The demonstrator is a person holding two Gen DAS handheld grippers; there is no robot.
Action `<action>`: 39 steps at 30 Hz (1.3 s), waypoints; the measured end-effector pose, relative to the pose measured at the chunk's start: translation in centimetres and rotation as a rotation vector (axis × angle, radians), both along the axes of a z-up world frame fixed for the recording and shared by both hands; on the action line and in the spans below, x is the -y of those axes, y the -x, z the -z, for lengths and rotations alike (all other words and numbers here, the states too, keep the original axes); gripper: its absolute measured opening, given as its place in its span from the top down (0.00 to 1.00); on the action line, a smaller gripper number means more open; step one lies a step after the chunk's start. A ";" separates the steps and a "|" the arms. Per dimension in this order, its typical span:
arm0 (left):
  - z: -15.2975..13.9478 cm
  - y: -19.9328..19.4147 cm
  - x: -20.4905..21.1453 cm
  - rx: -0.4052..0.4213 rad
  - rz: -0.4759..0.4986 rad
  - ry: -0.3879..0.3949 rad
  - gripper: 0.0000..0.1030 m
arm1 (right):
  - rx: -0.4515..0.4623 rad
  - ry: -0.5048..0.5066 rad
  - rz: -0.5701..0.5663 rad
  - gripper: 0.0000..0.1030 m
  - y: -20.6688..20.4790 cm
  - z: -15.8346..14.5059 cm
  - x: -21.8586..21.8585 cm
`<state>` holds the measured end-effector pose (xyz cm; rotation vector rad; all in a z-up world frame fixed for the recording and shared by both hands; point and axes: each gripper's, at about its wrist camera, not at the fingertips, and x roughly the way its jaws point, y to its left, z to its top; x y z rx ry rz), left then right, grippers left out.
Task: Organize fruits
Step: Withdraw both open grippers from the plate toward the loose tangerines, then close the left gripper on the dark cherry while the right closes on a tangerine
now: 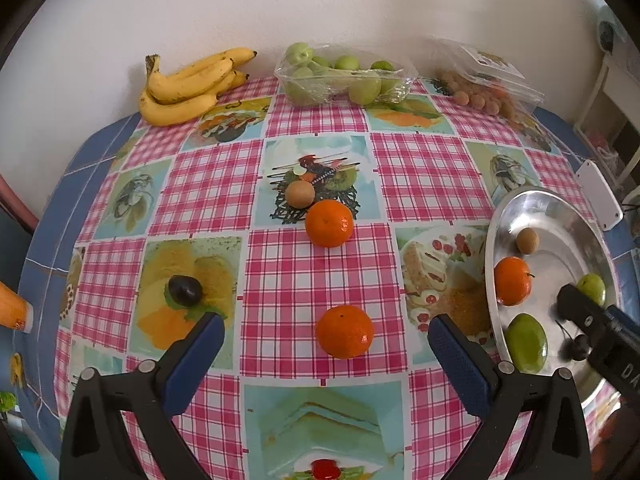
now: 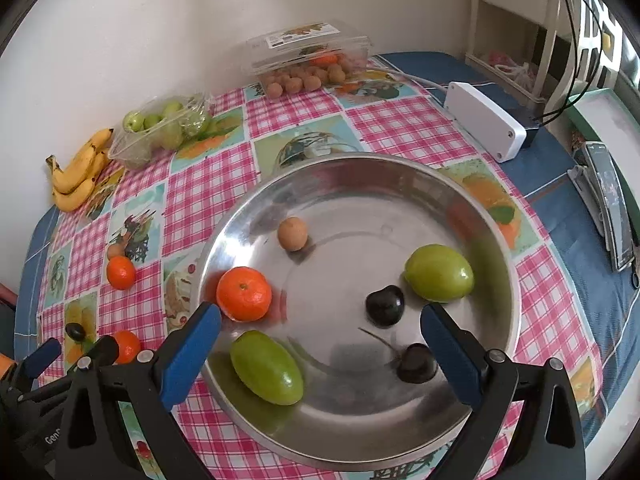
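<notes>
A steel bowl (image 2: pixel 460 184) holds a mandarin (image 2: pixel 244 294), two green plums (image 2: pixel 439 273) (image 2: pixel 267 367), two dark cherries (image 2: pixel 385 305) (image 2: pixel 416 363) and a small brown longan (image 2: pixel 293 233). My right gripper (image 2: pixel 320 350) hangs open over the bowl's near side, holding nothing. My left gripper (image 1: pixel 326 352) is open above the tablecloth, with a loose mandarin (image 1: pixel 345 331) between its fingers but apart from them. Farther off lie another mandarin (image 1: pixel 329 223), a brown longan (image 1: pixel 300 194) and a dark cherry (image 1: pixel 185 290). The bowl (image 1: pixel 560 208) sits at the right in the left wrist view.
At the back by the wall are bananas (image 1: pixel 188 88), a plastic tray of green plums (image 1: pixel 344 74) and a clear box of longans (image 1: pixel 480 80). A white box (image 2: pixel 486 120) and a phone (image 2: pixel 610 204) lie right of the bowl. An orange object (image 1: pixel 12 308) is at the left edge.
</notes>
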<state>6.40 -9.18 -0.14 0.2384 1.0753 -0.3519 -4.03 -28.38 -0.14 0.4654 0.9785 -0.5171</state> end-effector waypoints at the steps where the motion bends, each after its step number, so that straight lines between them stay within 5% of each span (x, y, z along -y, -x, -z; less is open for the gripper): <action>1: 0.0 -0.1 -0.1 -0.004 -0.003 0.004 0.00 | -0.003 -0.004 -0.004 0.03 -0.1 0.1 -0.2; 13: 0.0 -1.6 -2.5 -0.003 -0.052 -0.021 0.00 | 0.020 -0.056 -0.069 0.03 -0.9 0.1 -2.0; 23: -0.2 -3.3 -5.4 -0.003 -0.111 -0.025 0.00 | -0.074 -0.176 -0.082 0.03 -2.6 0.9 -2.4; 33: -0.9 -4.9 -8.2 0.023 -0.117 0.015 0.00 | -0.191 -0.086 -0.192 0.03 -5.9 -0.7 -4.9; 39: -0.6 -6.3 -10.8 0.012 -0.144 0.044 0.00 | -0.184 -0.077 -0.281 0.02 -8.4 -2.4 -6.8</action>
